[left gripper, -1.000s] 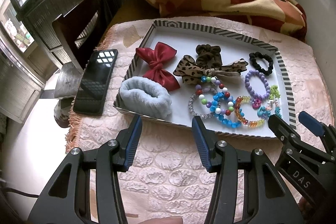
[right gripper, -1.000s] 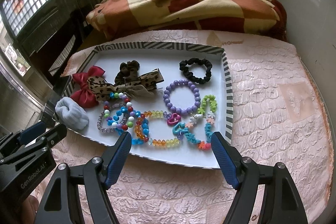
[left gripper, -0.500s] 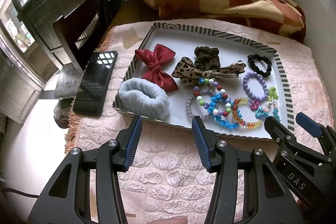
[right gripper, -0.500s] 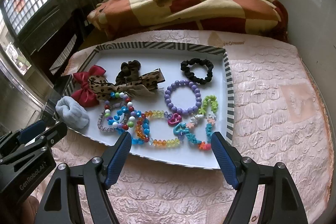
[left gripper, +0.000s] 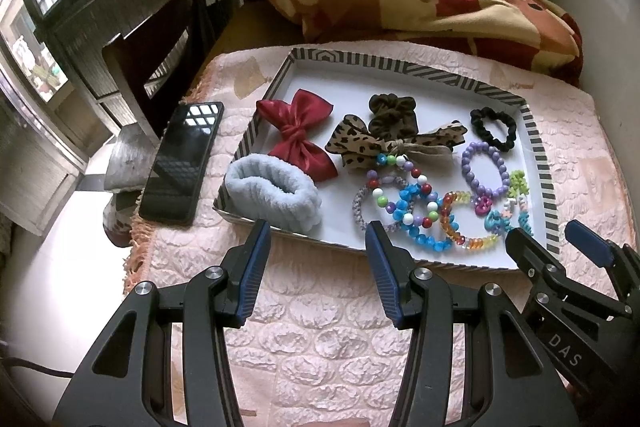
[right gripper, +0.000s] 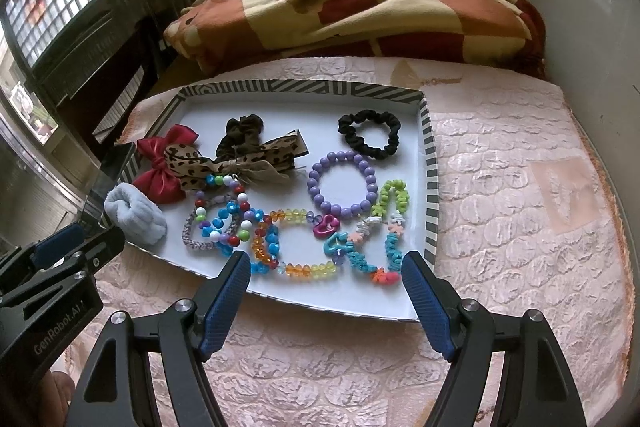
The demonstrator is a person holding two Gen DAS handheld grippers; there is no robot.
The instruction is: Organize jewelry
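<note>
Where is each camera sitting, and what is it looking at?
Left wrist: sits on the left gripper, looks down at the tray; shows its own fingers, open, and the right gripper.
Right wrist: sits on the right gripper, looks down at the tray; shows its own open fingers and the left gripper.
Both see the tray, the purple bracelet and the blanket.

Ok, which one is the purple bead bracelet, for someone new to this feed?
Find the striped-rim tray on the pink quilt. Toward its right side, just in front of the black scrunchie, lies the purple bead bracelet. It alone is a plain ring of one colour; the other bracelets are multicoloured.
</note>
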